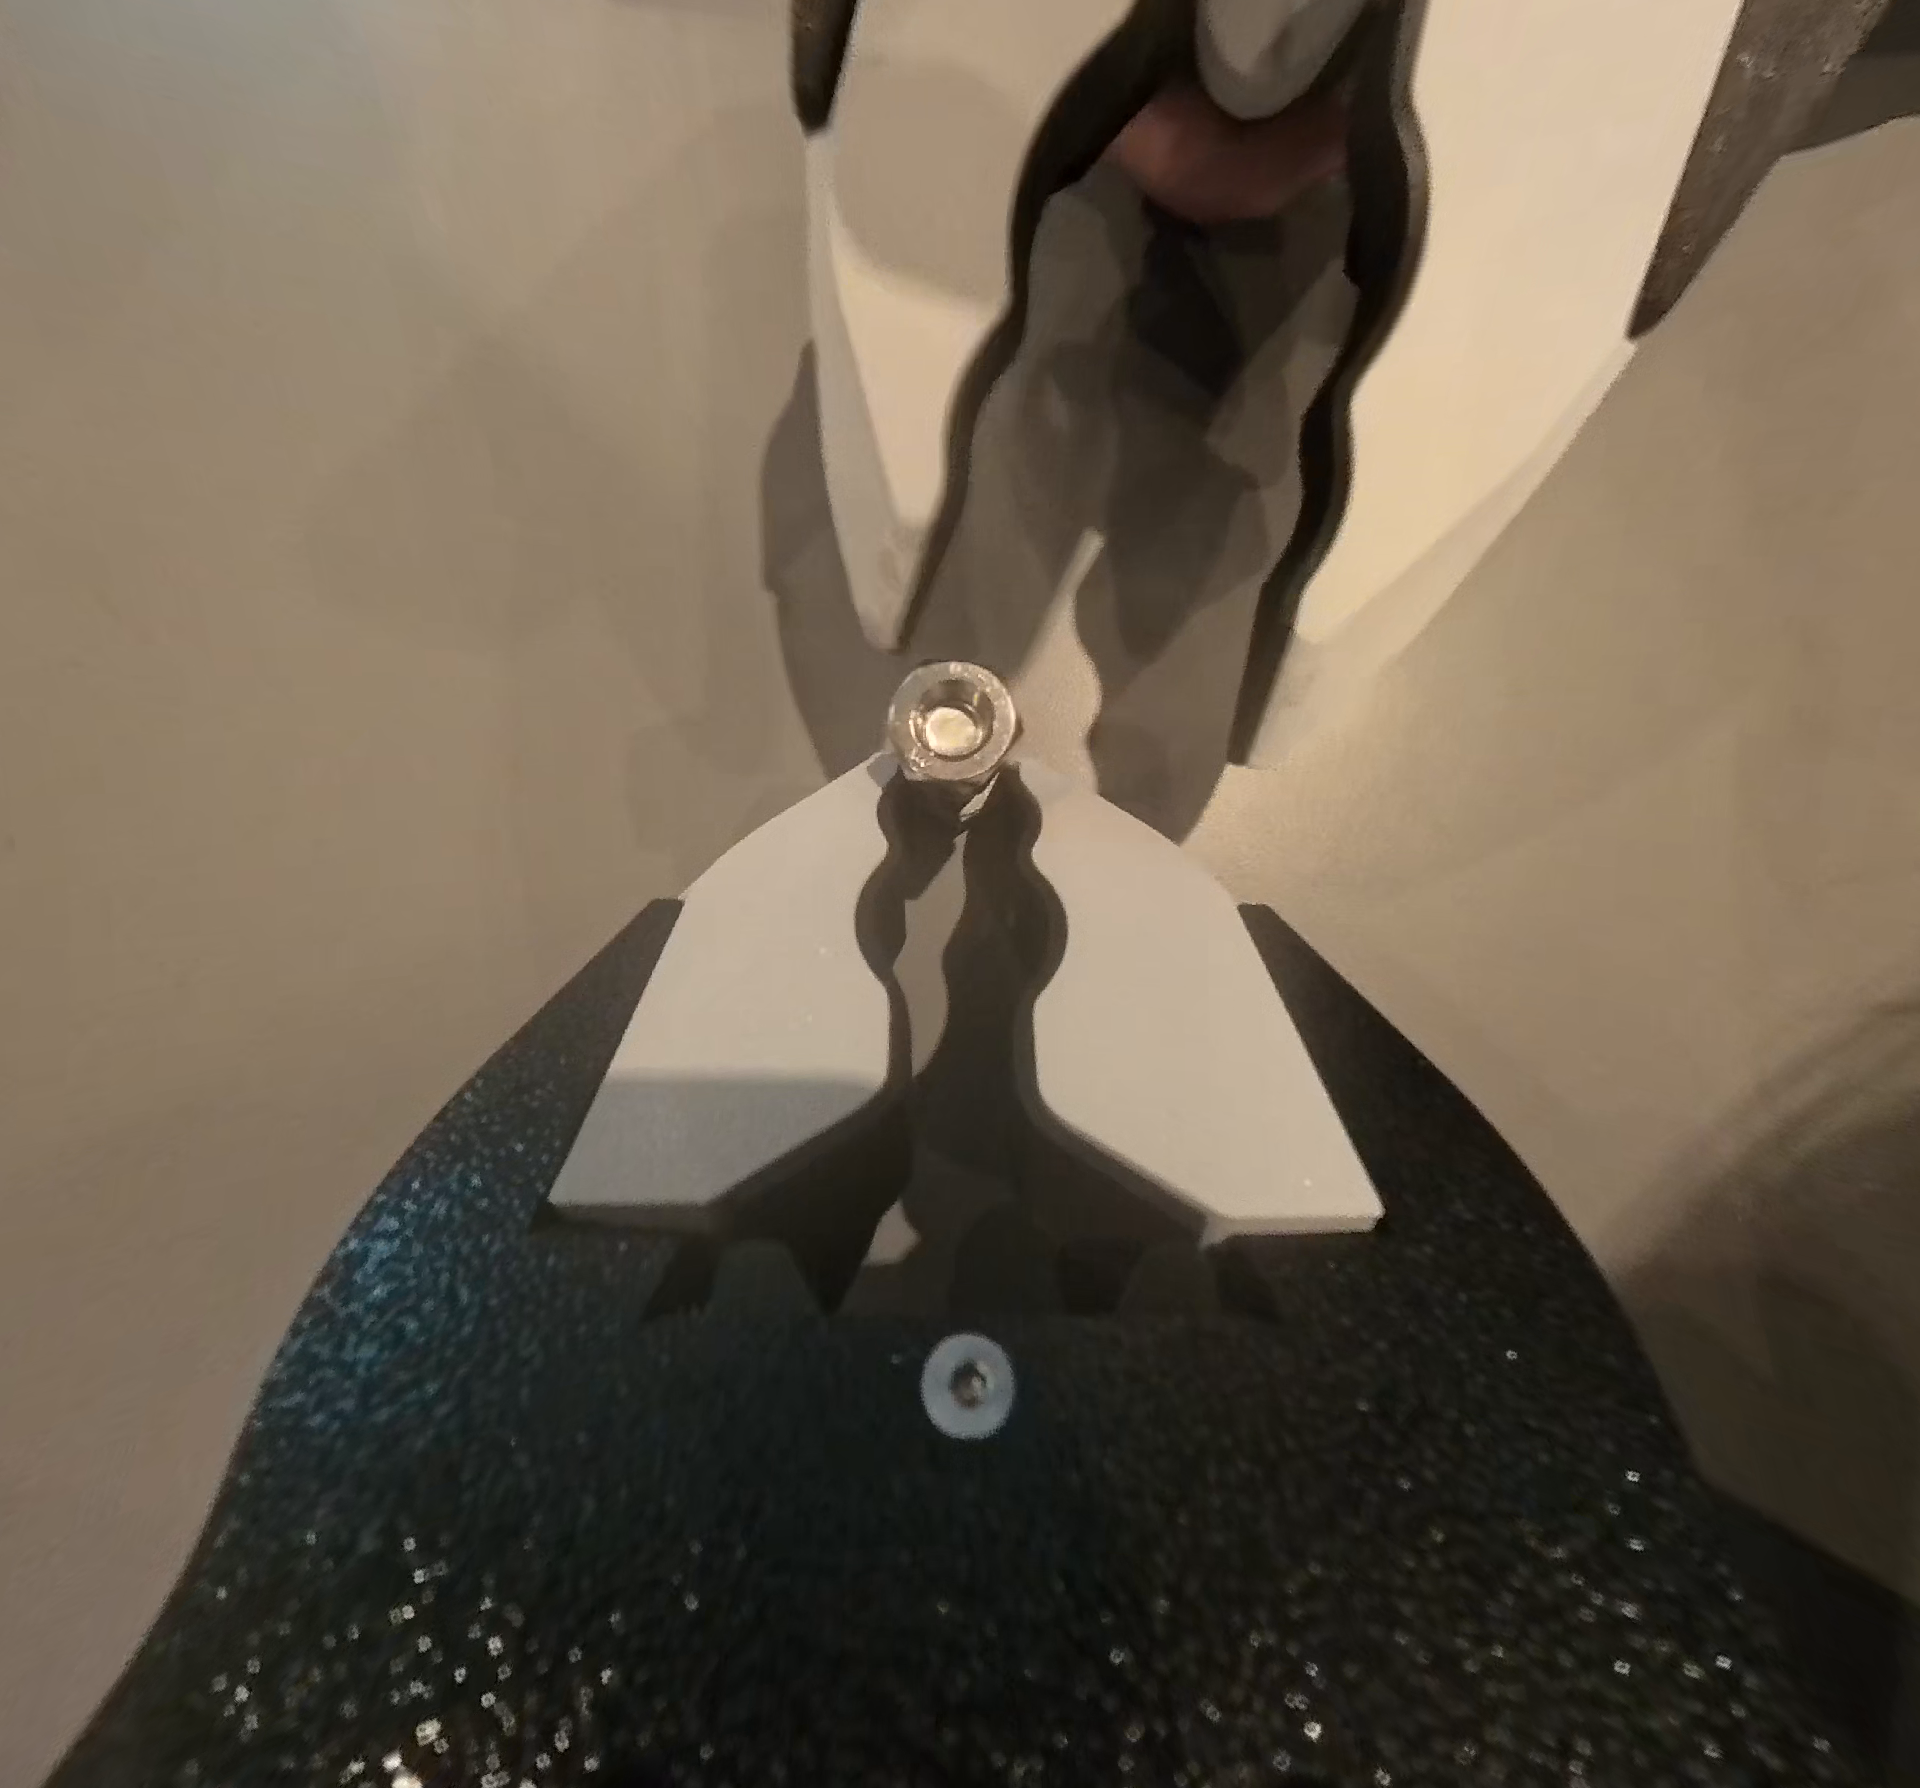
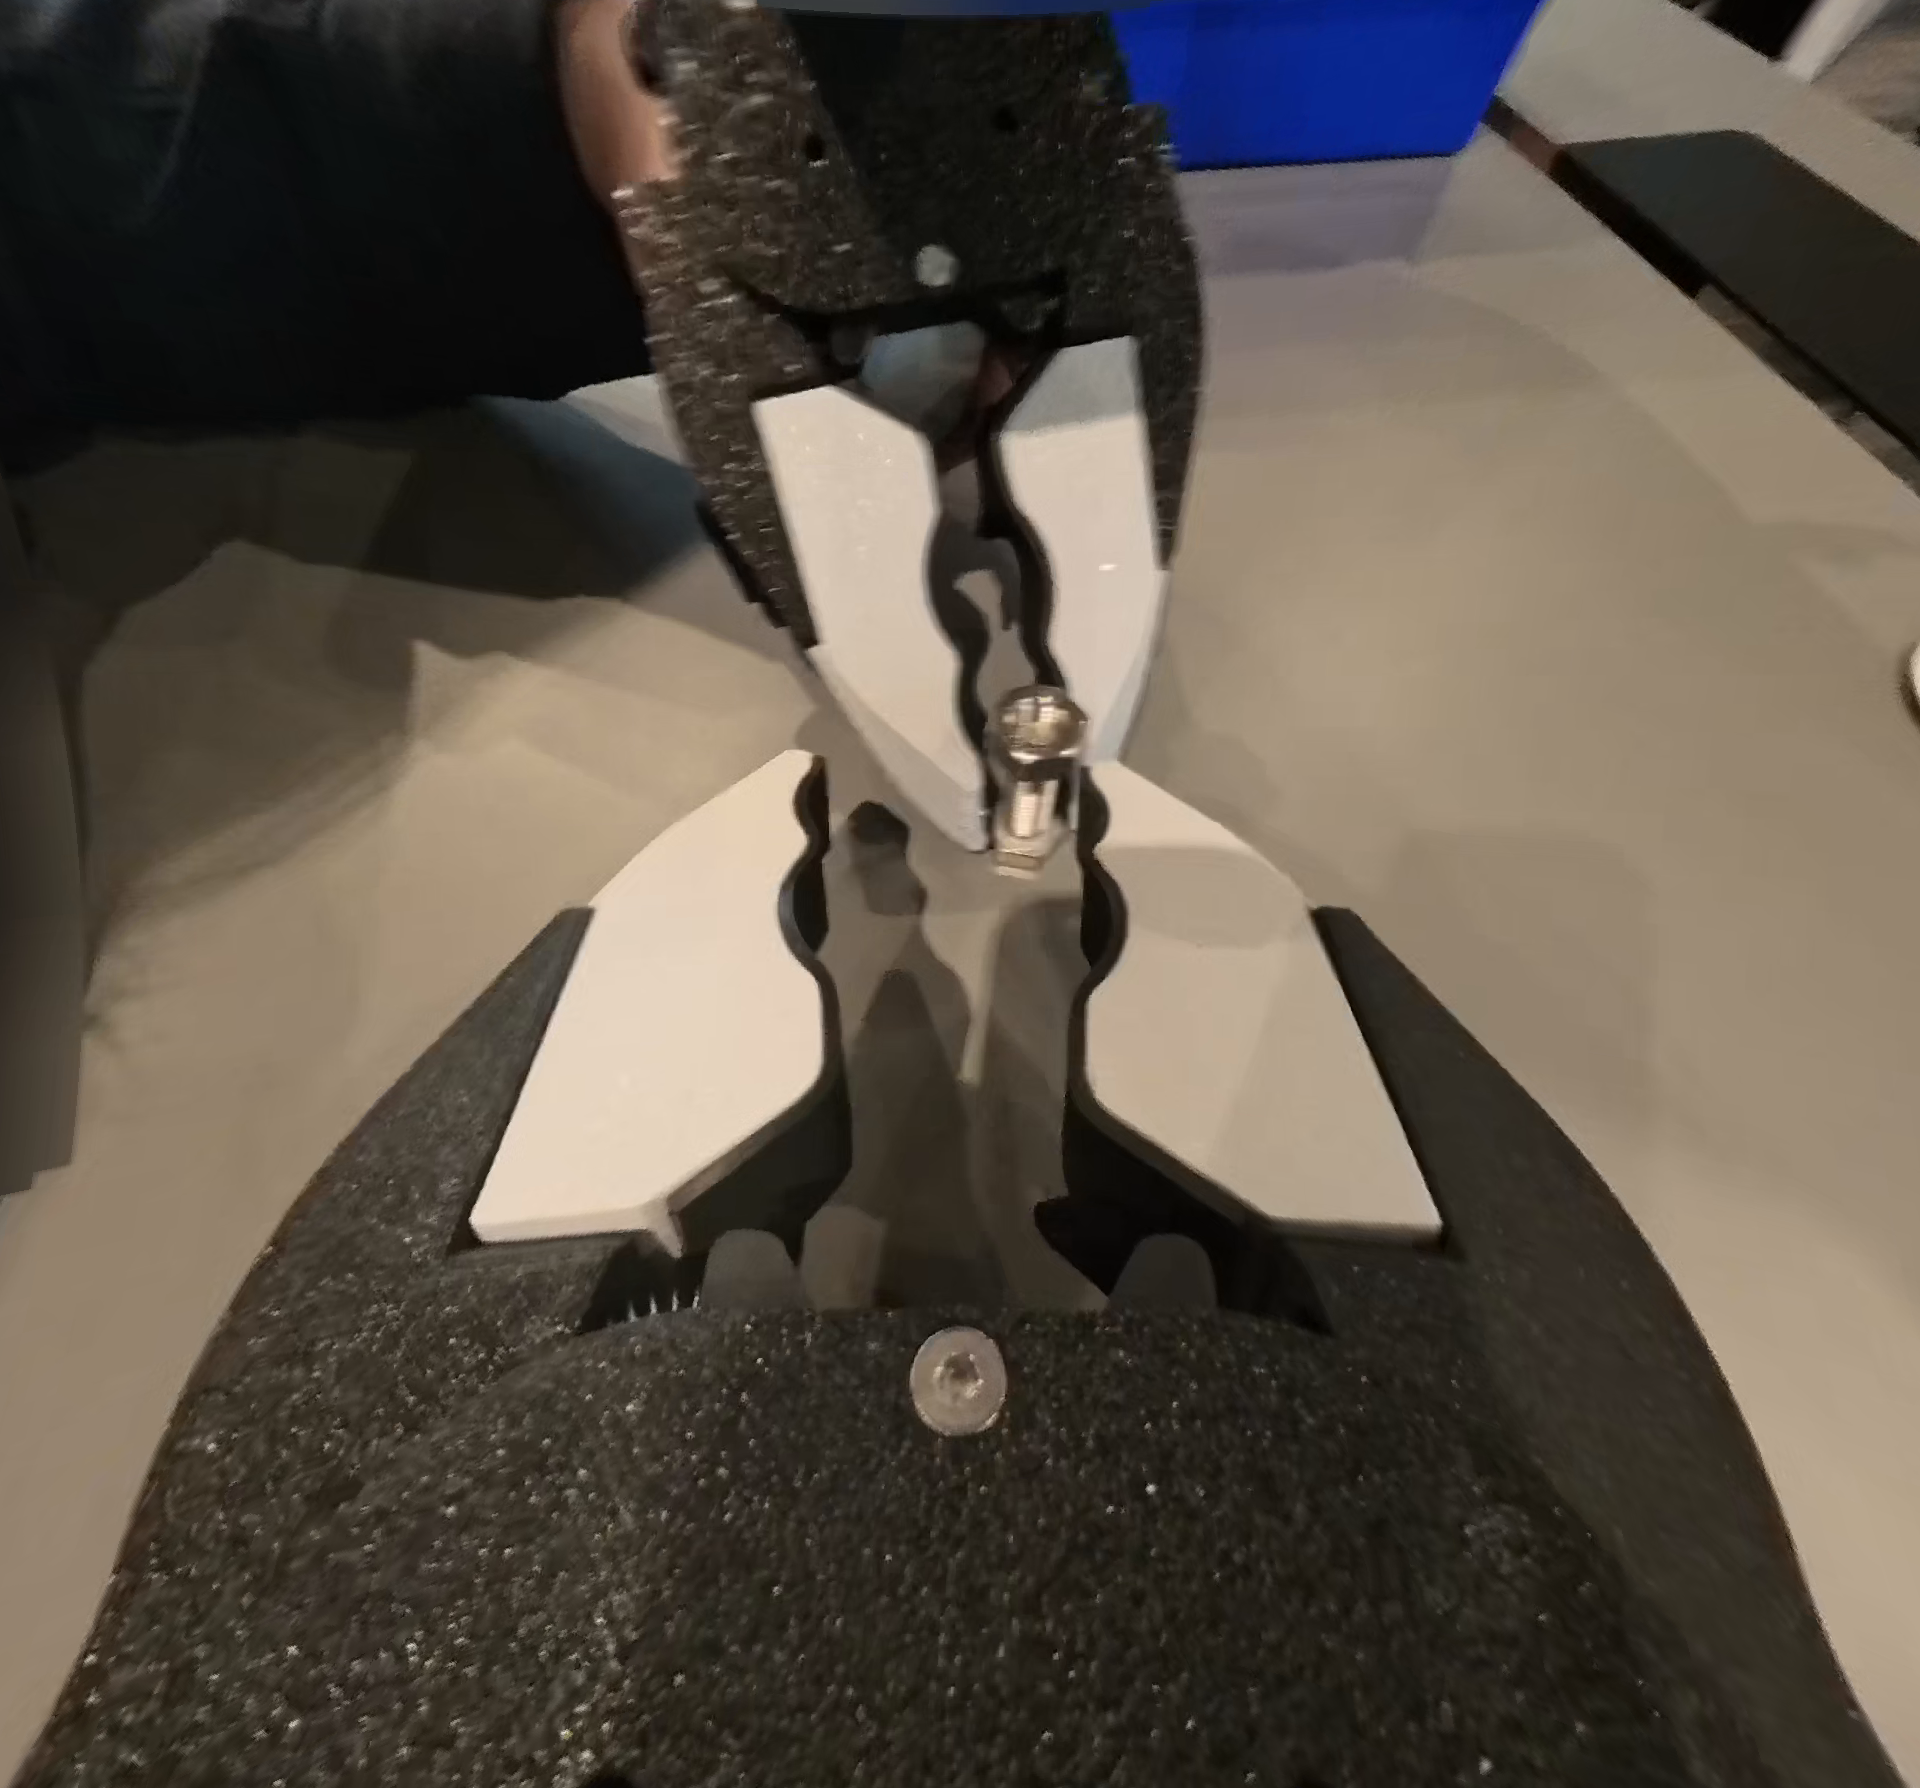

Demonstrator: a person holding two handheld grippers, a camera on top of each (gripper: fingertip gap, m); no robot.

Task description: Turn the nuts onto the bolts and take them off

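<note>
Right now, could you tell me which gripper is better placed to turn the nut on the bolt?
The right gripper. Its fingers are open and empty on either side of the bolt, close to the nut. The left gripper is shut on the bolt and should just hold it steady.

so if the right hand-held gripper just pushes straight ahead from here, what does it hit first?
Probably the bolt with its nut, held in the left hand-held gripper. It sits just beyond the right hand-held gripper, whose fingers are spread, roughly in line with the gap. Depth is unclear; the left one's fingers may touch first.
</note>
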